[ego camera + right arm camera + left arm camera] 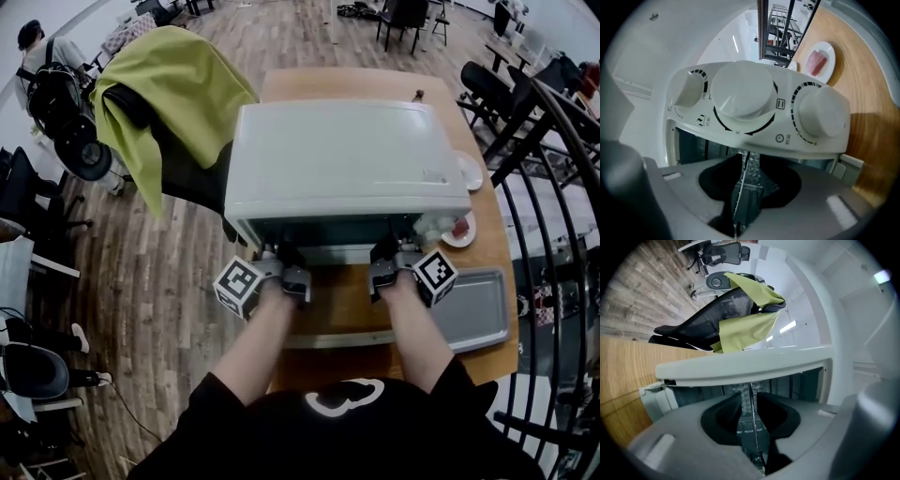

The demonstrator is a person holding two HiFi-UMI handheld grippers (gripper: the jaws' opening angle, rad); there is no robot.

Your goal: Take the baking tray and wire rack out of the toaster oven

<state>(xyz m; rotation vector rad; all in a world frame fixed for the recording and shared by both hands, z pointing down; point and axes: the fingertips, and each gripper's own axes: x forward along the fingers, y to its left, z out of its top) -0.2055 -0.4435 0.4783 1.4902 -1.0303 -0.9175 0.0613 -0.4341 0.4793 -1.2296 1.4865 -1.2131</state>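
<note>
The pale green toaster oven (pixel 347 159) stands on the wooden table with its door (pixel 328 339) folded down flat under my wrists. Both grippers reach level into its mouth. The left gripper (pixel 281 255) is shut on a thin wire of the wire rack (pixel 753 420), which runs upright between its dark pads (pixel 740 401). The right gripper (pixel 389 251) is shut on the rack's wire (pixel 739 187) below the control knobs (pixel 745 91). From the head view the rack is hidden inside the oven. The grey baking tray (pixel 473 309) lies on the table to the oven's right.
A small plate with food (pixel 459 230) and a white plate (pixel 469 171) sit right of the oven. A black chair draped with a green cloth (pixel 178 84) stands at the table's left. A black metal railing (pixel 553 216) runs along the right.
</note>
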